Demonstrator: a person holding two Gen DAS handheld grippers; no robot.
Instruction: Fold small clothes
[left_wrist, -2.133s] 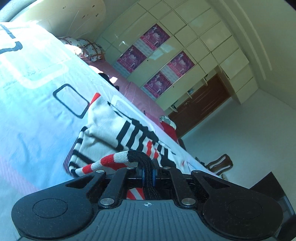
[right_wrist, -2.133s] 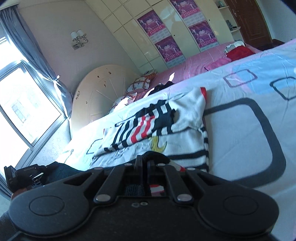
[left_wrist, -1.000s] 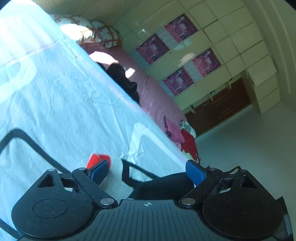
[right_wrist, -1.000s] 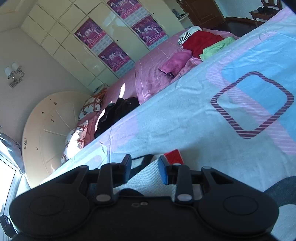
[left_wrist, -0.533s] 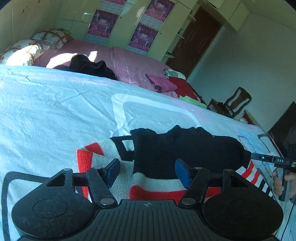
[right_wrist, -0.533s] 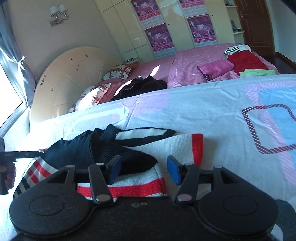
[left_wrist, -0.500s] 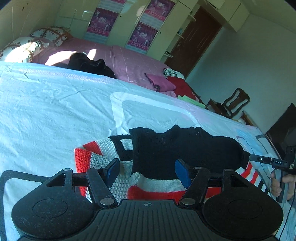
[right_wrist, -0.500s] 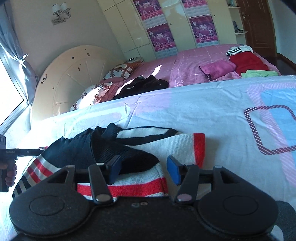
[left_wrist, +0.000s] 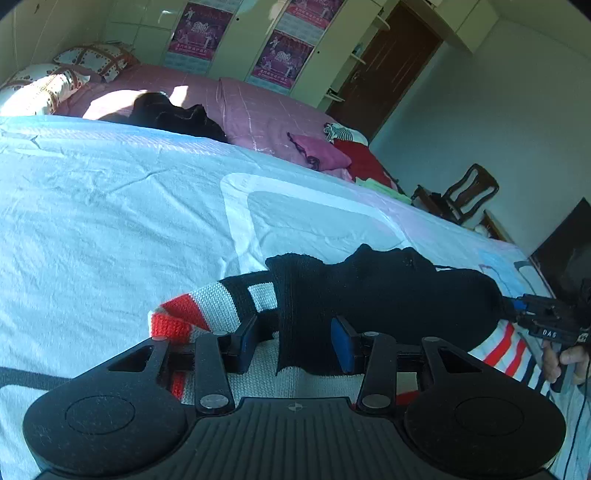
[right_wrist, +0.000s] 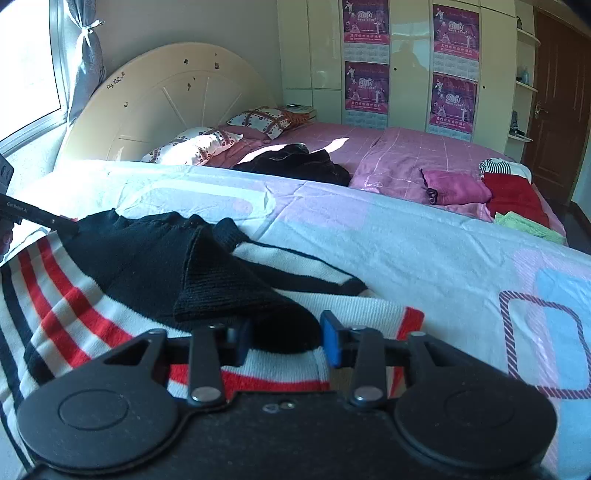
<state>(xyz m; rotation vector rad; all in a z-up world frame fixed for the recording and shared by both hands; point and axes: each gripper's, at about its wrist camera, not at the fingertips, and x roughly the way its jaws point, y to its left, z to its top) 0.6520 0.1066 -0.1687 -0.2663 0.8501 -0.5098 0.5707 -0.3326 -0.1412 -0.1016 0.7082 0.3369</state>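
A small knitted sweater, black on top with white, red and black stripes (left_wrist: 388, 295), lies folded on the pale patterned bedsheet (left_wrist: 110, 221). My left gripper (left_wrist: 295, 341) is open just above the sweater's near edge, with the black fold between its blue pads. My right gripper (right_wrist: 284, 341) is also open, over the black fold and the red-trimmed edge of the same sweater (right_wrist: 129, 266). The right gripper also shows in the left wrist view (left_wrist: 543, 325) at the sweater's far end. Neither gripper holds cloth.
A pink bed behind carries a black garment (right_wrist: 295, 162), a folded pink piece (right_wrist: 454, 188), a red one (right_wrist: 513, 195) and a green one (right_wrist: 528, 225). Pillows (right_wrist: 221, 136) lie at the round headboard. A wooden chair (left_wrist: 465, 192) stands by the wall.
Both grippers let go of the sweater's edges after carrying them over, and now stand open above the folded sweater. In the last half second they have drawn slightly closer to it.
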